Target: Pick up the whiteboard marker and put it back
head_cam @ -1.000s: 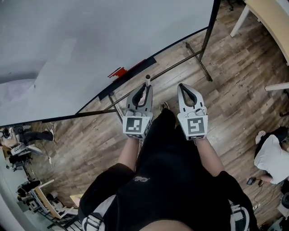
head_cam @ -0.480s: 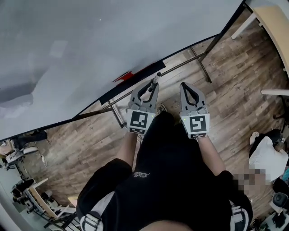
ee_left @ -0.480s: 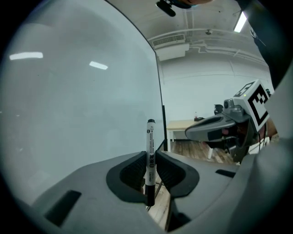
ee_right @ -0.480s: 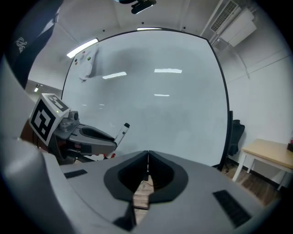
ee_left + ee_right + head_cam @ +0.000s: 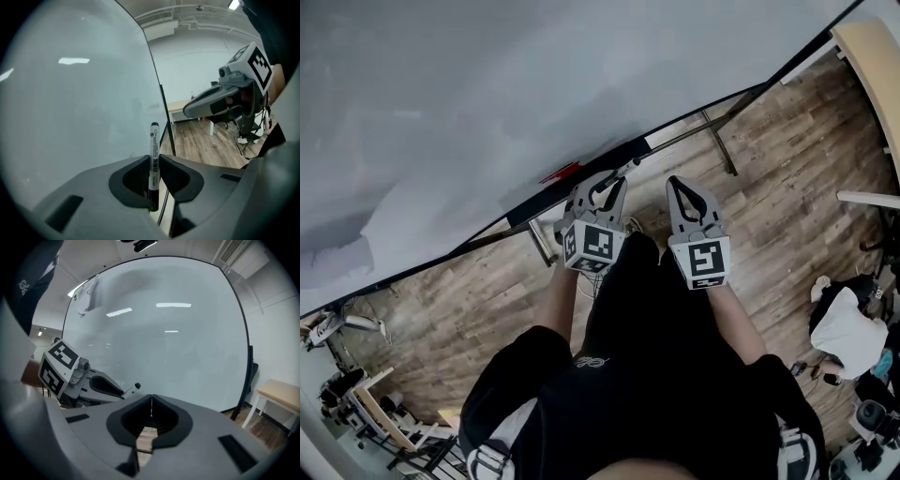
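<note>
1. While the left claw (image 5: 153,161) is clamped on the white whiteboard marker (image 5: 153,140) with black ends, the pen is gripped by its body between the pads, one black end sticking out beyond the jaw tips.
2. Seen from the head view, the same claw is pointed at the black tray strip (image 5: 532,202) along the lower edge of the large white whiteboard (image 5: 487,94), and the marker's tip is found close to that edge.
3. The right claw (image 5: 151,401) is pressed together, with nothing caught between its pads.
4. It is held just beside the left one, above the brown wood-plank floor (image 5: 769,187).
</note>
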